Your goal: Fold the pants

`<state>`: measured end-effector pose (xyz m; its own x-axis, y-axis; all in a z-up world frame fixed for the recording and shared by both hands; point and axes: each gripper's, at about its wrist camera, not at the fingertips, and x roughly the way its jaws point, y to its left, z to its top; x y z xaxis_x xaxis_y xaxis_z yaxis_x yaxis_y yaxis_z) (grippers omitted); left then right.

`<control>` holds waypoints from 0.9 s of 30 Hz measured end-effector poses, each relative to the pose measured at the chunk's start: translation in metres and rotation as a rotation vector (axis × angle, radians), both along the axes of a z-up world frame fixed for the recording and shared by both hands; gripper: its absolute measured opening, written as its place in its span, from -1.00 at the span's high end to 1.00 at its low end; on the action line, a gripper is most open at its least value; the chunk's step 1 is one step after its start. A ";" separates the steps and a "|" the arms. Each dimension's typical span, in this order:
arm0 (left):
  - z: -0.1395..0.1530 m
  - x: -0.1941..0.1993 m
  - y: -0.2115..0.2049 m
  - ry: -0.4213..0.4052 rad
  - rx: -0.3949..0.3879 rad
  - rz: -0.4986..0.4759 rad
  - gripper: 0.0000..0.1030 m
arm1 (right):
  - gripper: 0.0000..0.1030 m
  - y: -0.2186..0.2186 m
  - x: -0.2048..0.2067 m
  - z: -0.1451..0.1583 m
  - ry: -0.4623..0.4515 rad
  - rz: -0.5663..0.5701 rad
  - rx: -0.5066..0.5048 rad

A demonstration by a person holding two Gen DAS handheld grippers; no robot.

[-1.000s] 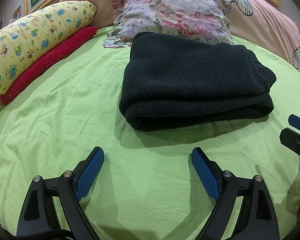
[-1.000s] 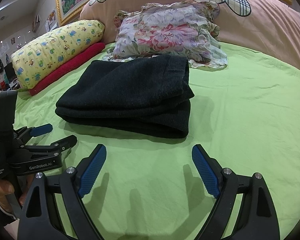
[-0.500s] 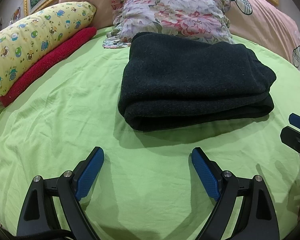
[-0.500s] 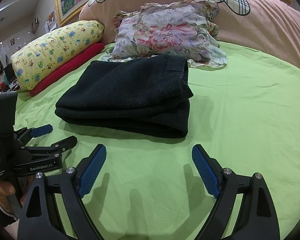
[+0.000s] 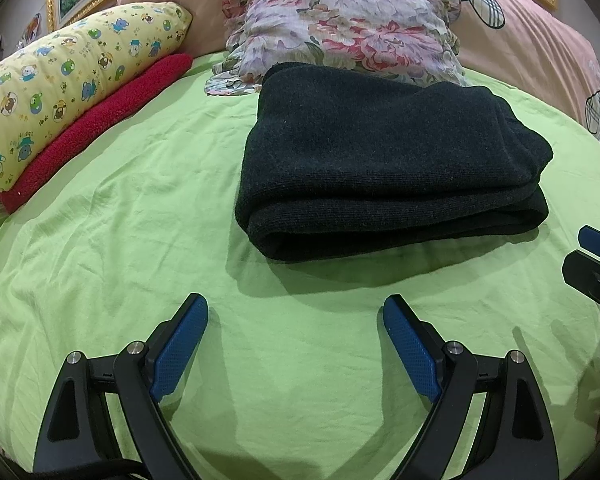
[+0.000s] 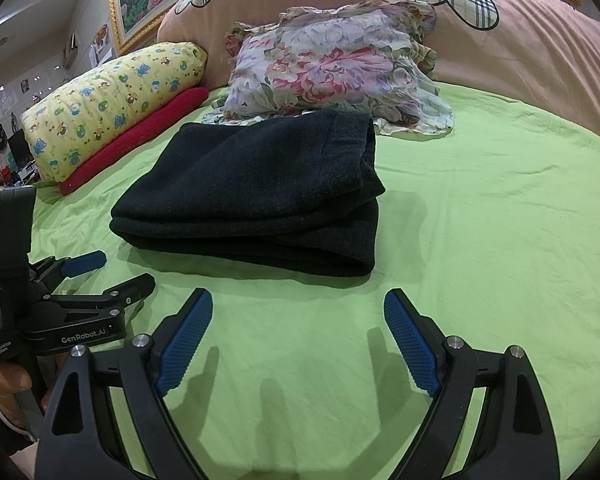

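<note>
The dark pants (image 5: 384, 160) lie folded in a thick rectangular stack on the green bed sheet (image 5: 120, 260); they also show in the right wrist view (image 6: 256, 196). My left gripper (image 5: 296, 312) is open and empty, a short way in front of the stack. My right gripper (image 6: 298, 308) is open and empty, in front of the stack's right end. The left gripper also shows at the left of the right wrist view (image 6: 112, 270), and the right gripper's fingers (image 5: 596, 240) show at the right edge of the left wrist view.
A floral pillow (image 5: 340, 32) lies just behind the pants. A yellow patterned pillow (image 5: 60, 88) rests on a red towel (image 5: 104, 120) at the left. A pink headboard cover (image 6: 520, 40) rises behind. Green sheet stretches to the right (image 6: 500, 220).
Both grippers have drifted very slightly; the pants stay still and both grippers stay open.
</note>
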<state>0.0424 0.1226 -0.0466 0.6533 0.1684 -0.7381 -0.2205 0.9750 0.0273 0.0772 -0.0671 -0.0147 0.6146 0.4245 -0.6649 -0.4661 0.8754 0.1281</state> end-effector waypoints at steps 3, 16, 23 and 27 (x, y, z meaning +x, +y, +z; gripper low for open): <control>0.000 0.000 0.000 0.000 -0.002 0.000 -0.75 | -0.71 0.000 0.000 0.000 0.000 -0.001 0.001; -0.001 0.001 0.000 0.003 0.008 -0.001 -0.75 | -0.71 -0.001 0.001 0.000 -0.001 -0.002 0.004; 0.007 -0.003 0.000 -0.043 -0.007 -0.036 -0.74 | -0.71 -0.003 0.000 0.003 -0.003 -0.017 0.010; 0.027 0.001 0.005 -0.087 -0.008 -0.023 -0.71 | -0.71 -0.014 0.002 0.019 -0.014 -0.024 0.119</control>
<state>0.0432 0.1274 -0.0197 0.7190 0.1468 -0.6793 -0.1992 0.9800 0.0009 0.0792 -0.0810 0.0046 0.6343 0.4850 -0.6020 -0.4473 0.8654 0.2260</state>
